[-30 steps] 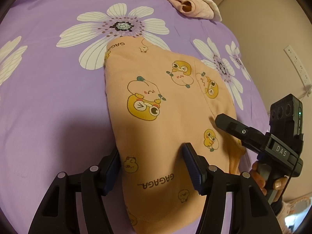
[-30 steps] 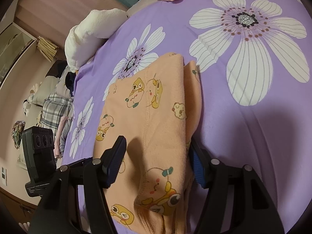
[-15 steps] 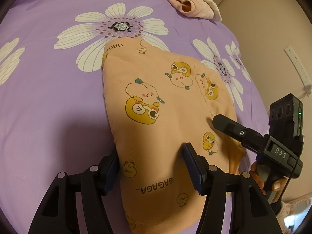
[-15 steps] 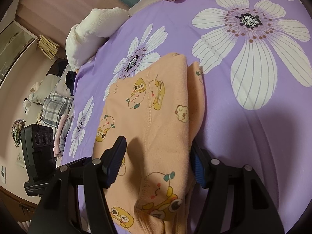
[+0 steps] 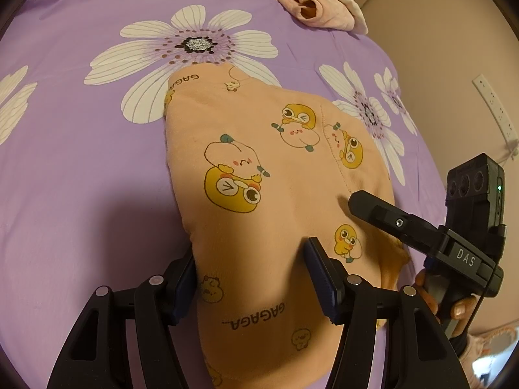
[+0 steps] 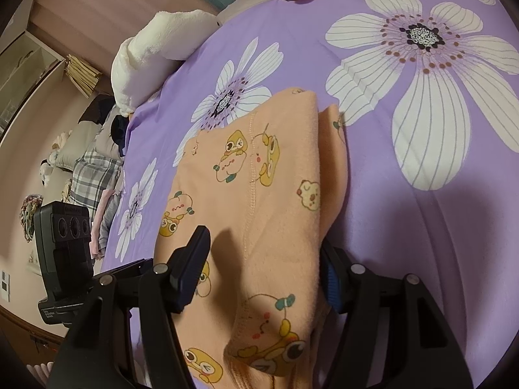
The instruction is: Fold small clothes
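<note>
A small orange garment (image 5: 266,194) printed with cartoon ducks lies folded on a purple bedspread (image 5: 81,162) with white flowers. It also shows in the right wrist view (image 6: 259,214). My left gripper (image 5: 251,259) is open, its jaws straddling the garment's near end. My right gripper (image 6: 264,253) is open too, with the garment's other end between its jaws. The right gripper shows in the left wrist view (image 5: 360,199) over the garment's right side. The left gripper's body shows in the right wrist view (image 6: 65,253) at the far left.
A pink and cream pile of clothes (image 5: 314,3) lies at the bed's far edge. A white fluffy pillow (image 6: 155,52) and plaid cloth (image 6: 94,178) lie off to the left in the right wrist view. A wall with a power strip (image 5: 493,110) is at right.
The garment has shifted slightly toward me and to the left in the left wrist view. The right gripper has edged a little further over the garment. Both grippers stay open.
</note>
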The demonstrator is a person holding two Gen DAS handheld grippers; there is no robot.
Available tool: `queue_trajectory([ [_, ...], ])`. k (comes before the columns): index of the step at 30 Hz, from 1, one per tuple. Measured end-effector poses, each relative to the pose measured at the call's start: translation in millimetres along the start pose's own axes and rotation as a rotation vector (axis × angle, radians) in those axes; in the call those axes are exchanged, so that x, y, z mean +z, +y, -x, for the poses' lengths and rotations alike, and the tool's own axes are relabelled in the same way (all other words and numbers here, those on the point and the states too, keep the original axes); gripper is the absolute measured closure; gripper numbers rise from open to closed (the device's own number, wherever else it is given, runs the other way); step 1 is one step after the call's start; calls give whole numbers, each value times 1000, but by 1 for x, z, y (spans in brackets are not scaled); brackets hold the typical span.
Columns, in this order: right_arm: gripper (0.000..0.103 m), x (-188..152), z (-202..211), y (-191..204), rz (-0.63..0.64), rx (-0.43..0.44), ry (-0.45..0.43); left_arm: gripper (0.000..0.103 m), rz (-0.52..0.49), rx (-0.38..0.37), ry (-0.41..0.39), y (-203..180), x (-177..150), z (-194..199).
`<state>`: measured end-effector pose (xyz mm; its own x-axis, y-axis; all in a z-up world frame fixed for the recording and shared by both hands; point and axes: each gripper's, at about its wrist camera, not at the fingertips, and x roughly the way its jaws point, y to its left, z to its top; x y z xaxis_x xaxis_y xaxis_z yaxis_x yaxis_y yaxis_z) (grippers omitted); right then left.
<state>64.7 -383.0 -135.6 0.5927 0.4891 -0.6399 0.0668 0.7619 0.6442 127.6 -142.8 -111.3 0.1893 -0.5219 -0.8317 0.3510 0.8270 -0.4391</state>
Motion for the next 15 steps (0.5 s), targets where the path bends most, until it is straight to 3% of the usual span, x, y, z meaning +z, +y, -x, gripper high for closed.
queue_trajectory([
  [15, 45, 0, 0, 1, 16, -19, -1, 42, -4, 13, -13, -4, -3, -1],
])
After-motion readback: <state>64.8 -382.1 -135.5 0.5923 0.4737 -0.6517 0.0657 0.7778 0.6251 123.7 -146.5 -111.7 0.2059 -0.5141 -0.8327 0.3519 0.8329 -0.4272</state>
